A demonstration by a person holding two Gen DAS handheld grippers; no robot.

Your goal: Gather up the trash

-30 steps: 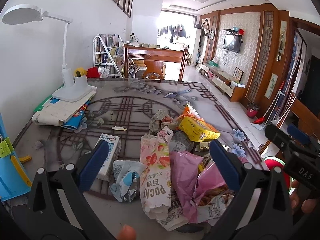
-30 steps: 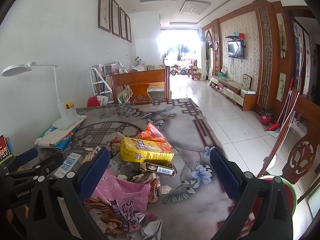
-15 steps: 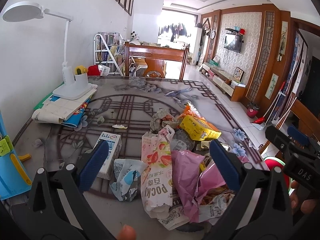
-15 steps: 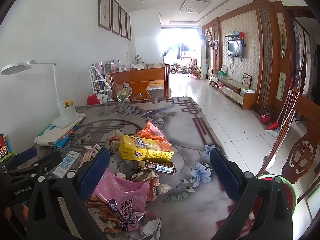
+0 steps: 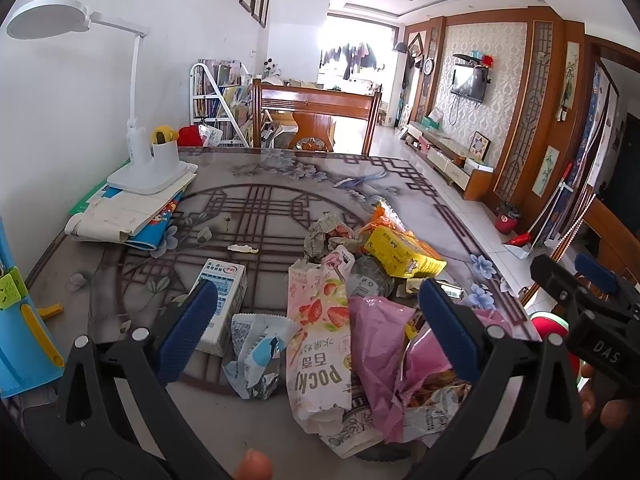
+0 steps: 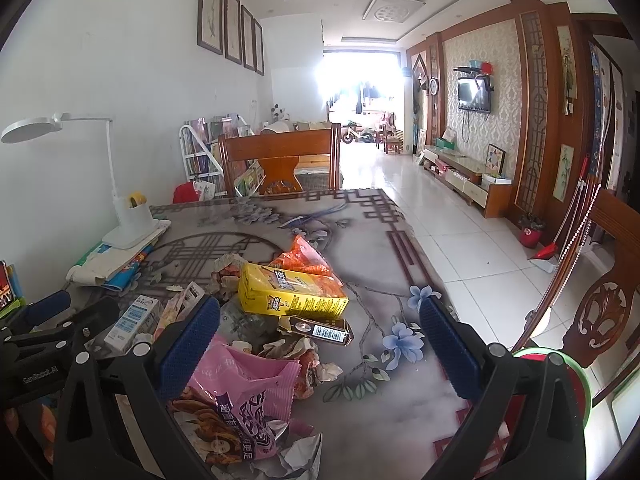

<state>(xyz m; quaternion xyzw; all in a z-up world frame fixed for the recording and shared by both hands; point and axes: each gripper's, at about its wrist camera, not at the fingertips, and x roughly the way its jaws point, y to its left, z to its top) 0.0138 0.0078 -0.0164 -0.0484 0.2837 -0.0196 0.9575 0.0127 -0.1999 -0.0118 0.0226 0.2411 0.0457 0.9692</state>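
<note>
nothing appears collected yet: the trash pile (image 5: 360, 320), with its pocky wrapper (image 5: 320, 336) and yellow box (image 6: 288, 294), lies on the table (image 6: 380, 240), while the left gripper (image 5: 320, 332) and right gripper (image 6: 320, 344) are held spread wide, empty.

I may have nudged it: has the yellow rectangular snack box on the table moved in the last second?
No. In the right wrist view the yellow snack box lies against the orange wrapper and beside the barcoded black packet, as before.

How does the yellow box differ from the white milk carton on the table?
The yellow box sits on top of the trash heap, tilted; the white milk carton lies flat on the table, left of the heap. The box is bright yellow, the carton white with blue print. Both are rectangular cartons lying on their sides, ungripped.
</note>
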